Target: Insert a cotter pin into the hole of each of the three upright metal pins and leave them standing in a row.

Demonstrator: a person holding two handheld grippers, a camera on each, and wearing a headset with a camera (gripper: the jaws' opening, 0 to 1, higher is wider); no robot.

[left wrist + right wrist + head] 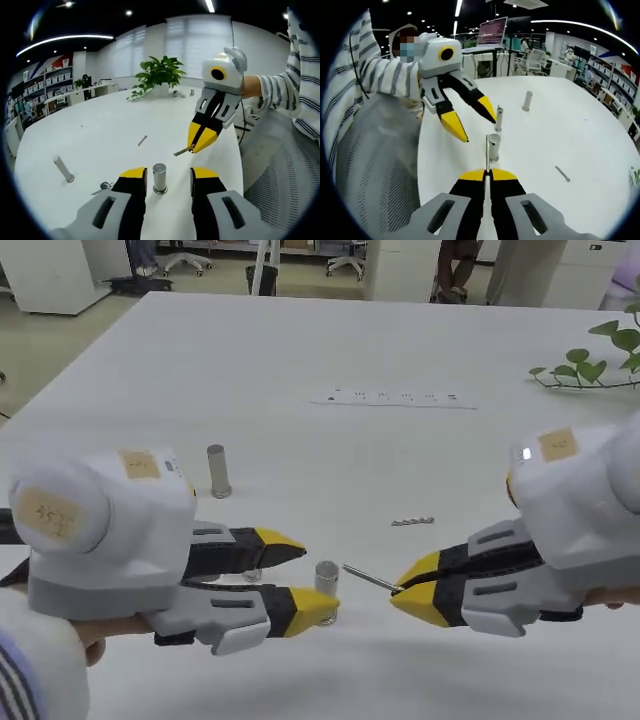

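A short upright metal pin (327,578) (160,178) (493,146) stands between the yellow tips of my left gripper (315,578) (169,175) (476,125), whose jaws are open and clear of it on both sides. My right gripper (400,592) (487,174) (200,145) is shut on a thin cotter pin (365,577) (487,150) (182,150), whose free end points at that metal pin from close by. A taller metal pin (218,471) (64,169) (527,100) stands farther back. A third pin (499,118) is partly hidden behind the left gripper's jaw.
A loose cotter pin (412,522) (142,140) (563,173) lies on the white table (300,360) past the grippers. A white power strip (398,397) lies farther back and a green plant (590,365) (157,72) is at the far right. Chairs stand beyond the table.
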